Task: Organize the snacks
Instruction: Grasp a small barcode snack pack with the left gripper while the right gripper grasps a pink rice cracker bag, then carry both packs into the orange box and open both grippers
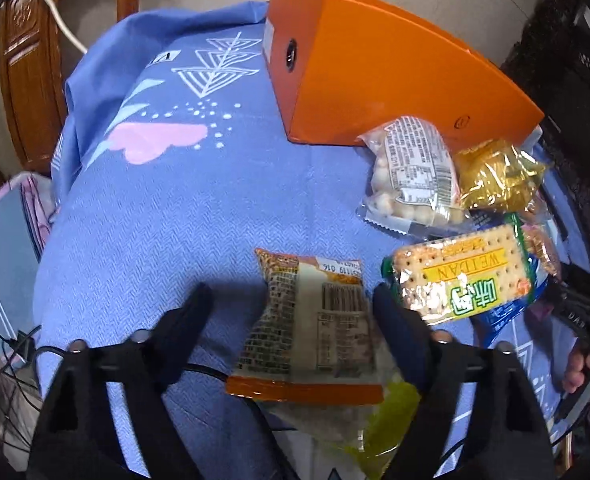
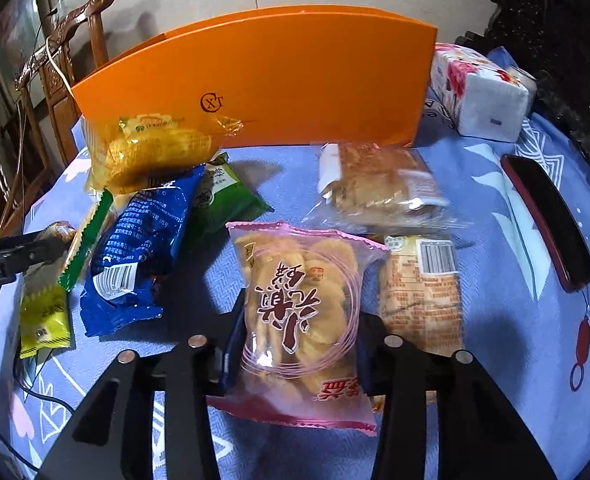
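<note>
An orange box (image 1: pixel 375 72) stands at the far side of the blue tablecloth; it also shows in the right wrist view (image 2: pixel 279 80). My left gripper (image 1: pixel 291 300) is open, its fingers on either side of a brown-and-orange snack packet (image 1: pixel 315 328) that lies on the cloth. A cracker pack (image 1: pixel 463 272), a bag of white balls (image 1: pixel 411 176) and a golden packet (image 1: pixel 495 176) lie to the right. My right gripper (image 2: pixel 299 316) is shut on a pink-edged bag of fried snacks (image 2: pixel 299 312). Around it lie a blue packet (image 2: pixel 135 248), a green packet (image 2: pixel 223 196), a yellow packet (image 2: pixel 151 152), a clear pastry bag (image 2: pixel 379 188) and an orange-printed packet (image 2: pixel 423 288).
A wrapped tissue pack (image 2: pixel 479 92) sits at the back right beside the box. A dark red phone-like case (image 2: pixel 547 224) with a red charm lies at the right. A small yellow sachet (image 2: pixel 43 316) lies at the left. Wooden chairs (image 1: pixel 27 60) stand behind the table.
</note>
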Demonstrator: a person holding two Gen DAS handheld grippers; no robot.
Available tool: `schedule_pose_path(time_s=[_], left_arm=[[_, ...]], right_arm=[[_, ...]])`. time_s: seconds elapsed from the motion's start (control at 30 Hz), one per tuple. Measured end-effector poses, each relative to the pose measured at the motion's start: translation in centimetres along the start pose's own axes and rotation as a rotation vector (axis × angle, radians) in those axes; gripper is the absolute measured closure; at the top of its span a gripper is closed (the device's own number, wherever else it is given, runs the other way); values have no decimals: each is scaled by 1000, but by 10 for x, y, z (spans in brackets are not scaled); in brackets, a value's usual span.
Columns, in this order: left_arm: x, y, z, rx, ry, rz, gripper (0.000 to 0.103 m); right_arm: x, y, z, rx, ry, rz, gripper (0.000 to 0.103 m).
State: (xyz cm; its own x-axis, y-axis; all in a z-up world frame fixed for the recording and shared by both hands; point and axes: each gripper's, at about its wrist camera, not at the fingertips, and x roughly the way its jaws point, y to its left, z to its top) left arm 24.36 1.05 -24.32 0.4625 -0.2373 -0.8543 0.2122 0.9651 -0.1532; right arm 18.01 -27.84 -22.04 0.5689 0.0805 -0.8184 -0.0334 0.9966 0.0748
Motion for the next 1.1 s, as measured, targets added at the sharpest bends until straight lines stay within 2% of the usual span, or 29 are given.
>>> schedule_pose_path(time_s=[0.1, 0.3, 0.4, 0.5, 0.6, 0.63, 0.73, 0.83, 1.1], left_arm=[[-1, -3, 0, 4, 2, -21, 49], [-11, -3, -10, -38, -18, -60, 57], [-12, -7, -16, -30, -8, -74, 55], [-9, -21, -16, 58, 7, -40, 45], [-6, -29, -15, 104, 2, -12, 44], [-6, -27, -15, 96, -1, -10, 50], [-9, -19, -15, 58, -4, -17, 57], [-18, -14, -17, 42, -26, -18, 59], [-70, -22, -15, 42, -156, -58, 59]], right_arm=[[-5, -1, -2, 12, 0, -3, 62], [-20, -1, -11, 43, -12, -5, 62], [-25, -4, -16, 62, -4, 1, 62], [-24, -5, -20, 68, 7, -5, 62], [-25, -2, -21, 77, 3, -7, 62], [-26, -2, -21, 80, 0, -7, 62], [-34, -1, -21, 77, -15, -11, 62], [-44, -3, -22, 96, -36, -16, 62], [-73, 0, -15, 106, -117, -2, 62]])
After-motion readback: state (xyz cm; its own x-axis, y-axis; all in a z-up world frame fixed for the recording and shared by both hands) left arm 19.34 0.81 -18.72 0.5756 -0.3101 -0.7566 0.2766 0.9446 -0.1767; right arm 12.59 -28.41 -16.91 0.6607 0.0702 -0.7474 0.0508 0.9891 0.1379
